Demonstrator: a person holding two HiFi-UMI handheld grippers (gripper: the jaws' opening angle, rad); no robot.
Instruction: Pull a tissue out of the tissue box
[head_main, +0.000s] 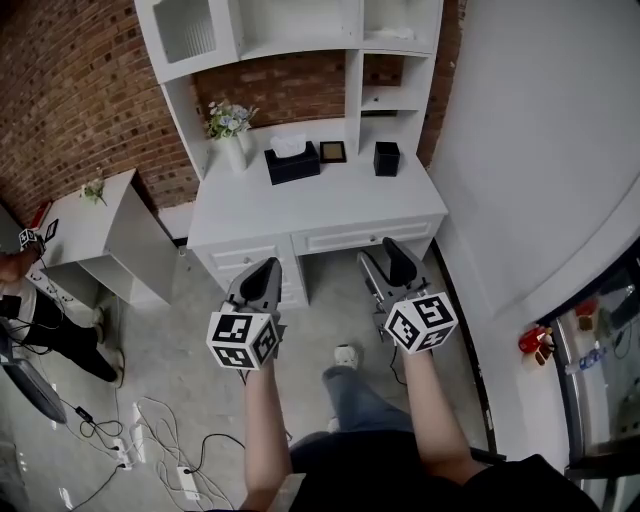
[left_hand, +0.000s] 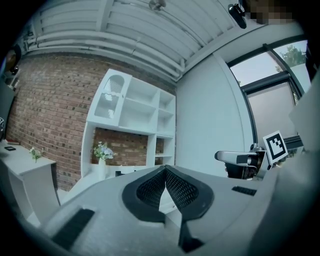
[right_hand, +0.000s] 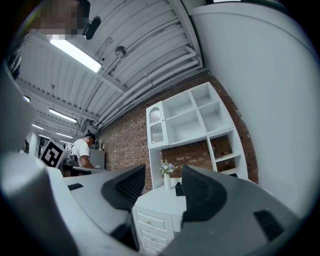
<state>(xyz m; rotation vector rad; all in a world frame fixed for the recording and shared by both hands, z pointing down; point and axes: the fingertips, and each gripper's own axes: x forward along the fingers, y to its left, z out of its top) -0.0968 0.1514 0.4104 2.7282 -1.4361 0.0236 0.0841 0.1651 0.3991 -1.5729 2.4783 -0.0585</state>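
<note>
The black tissue box (head_main: 292, 162) stands at the back of the white desk (head_main: 330, 208), with a white tissue sticking out of its top. Both grippers hover in front of the desk, well short of the box. My left gripper (head_main: 264, 268) is shut, its fingertips touching with nothing between them; in the left gripper view the left gripper (left_hand: 165, 168) shows the same. My right gripper (head_main: 386, 254) stands open and empty. In the right gripper view the right gripper (right_hand: 164, 173) frames the desk, and a dark box (right_hand: 178, 189) shows partly behind one finger.
On the desk also stand a white vase of flowers (head_main: 232, 132), a small picture frame (head_main: 332, 151) and a black holder (head_main: 387, 158). A white side cabinet (head_main: 95, 222) is at the left. Cables and power strips (head_main: 130, 440) lie on the floor. A person (head_main: 35, 310) stands at far left.
</note>
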